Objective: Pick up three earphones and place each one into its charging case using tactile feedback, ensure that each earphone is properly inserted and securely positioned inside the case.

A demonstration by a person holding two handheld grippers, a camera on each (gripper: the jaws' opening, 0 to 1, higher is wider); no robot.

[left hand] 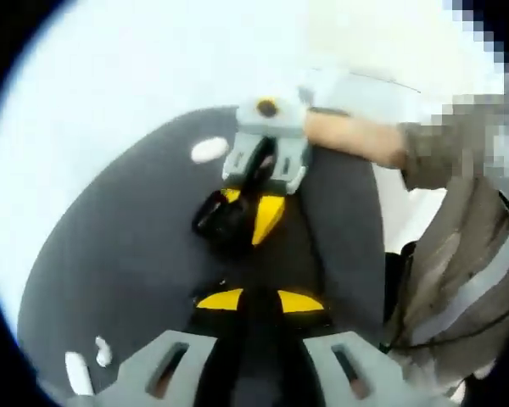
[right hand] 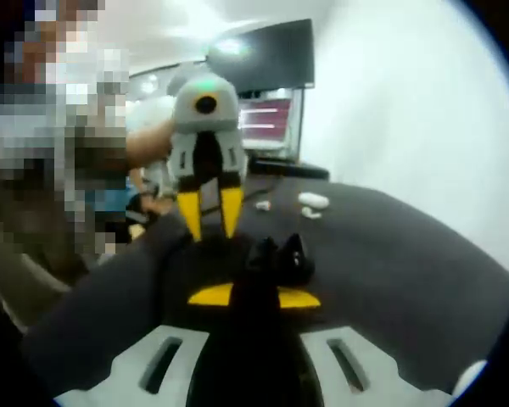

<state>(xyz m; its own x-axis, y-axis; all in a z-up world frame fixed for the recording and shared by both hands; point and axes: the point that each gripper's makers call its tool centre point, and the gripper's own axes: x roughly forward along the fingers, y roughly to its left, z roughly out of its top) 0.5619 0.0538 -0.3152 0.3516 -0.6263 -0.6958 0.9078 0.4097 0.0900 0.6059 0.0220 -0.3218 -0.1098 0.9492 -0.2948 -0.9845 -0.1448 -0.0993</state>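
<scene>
grey hand-held gripper (right hand: 209, 222), yellow tips

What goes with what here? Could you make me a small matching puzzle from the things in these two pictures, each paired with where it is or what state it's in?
Things:
1. black case
2. white oval item
3. left gripper
4. monitor

Places or states:
A. jaws apart, holding nothing
B. lying on the dark mat
C. between the jaws of the right gripper
D. in the background, beyond the mat

Pairs: 1-C, 2-B, 3-A, 4-D
</scene>
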